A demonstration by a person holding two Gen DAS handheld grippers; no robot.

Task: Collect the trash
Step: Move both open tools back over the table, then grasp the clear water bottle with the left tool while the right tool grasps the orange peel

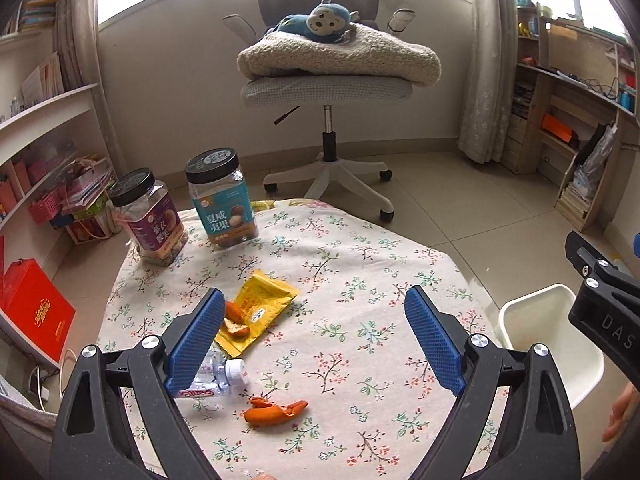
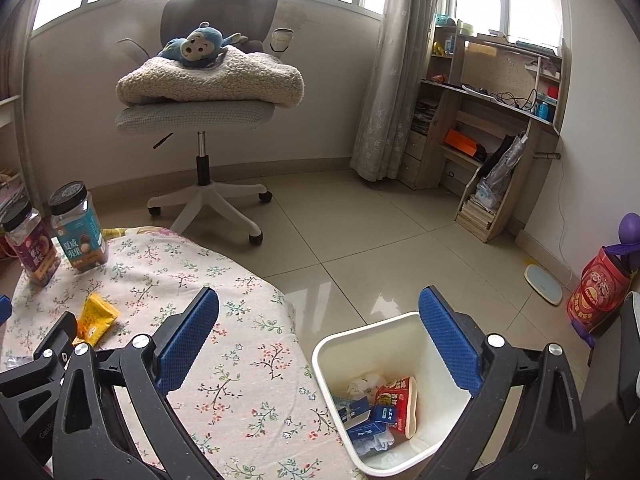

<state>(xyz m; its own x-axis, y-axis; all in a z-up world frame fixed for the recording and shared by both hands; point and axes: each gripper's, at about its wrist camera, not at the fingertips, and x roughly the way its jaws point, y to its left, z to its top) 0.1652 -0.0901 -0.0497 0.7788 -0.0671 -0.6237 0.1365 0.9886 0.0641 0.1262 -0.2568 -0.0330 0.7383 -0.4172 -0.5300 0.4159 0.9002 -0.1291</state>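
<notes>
My left gripper is open over the round floral-cloth table, with nothing between its blue pads. Under its left finger lie a yellow wrapper and orange peel pieces. A small clear plastic bottle with a white cap lies nearer, and another orange peel beside it. My right gripper is open and empty, above the table edge and a white bin on the floor. The bin holds blue cartons, a red packet and tissue. The same bin shows right of the table.
Two black-lidded snack jars stand at the table's far left. Behind is an office chair with a blanket and a blue monkey toy. Shelves line the left wall, a wooden desk unit the right. A red box stands left.
</notes>
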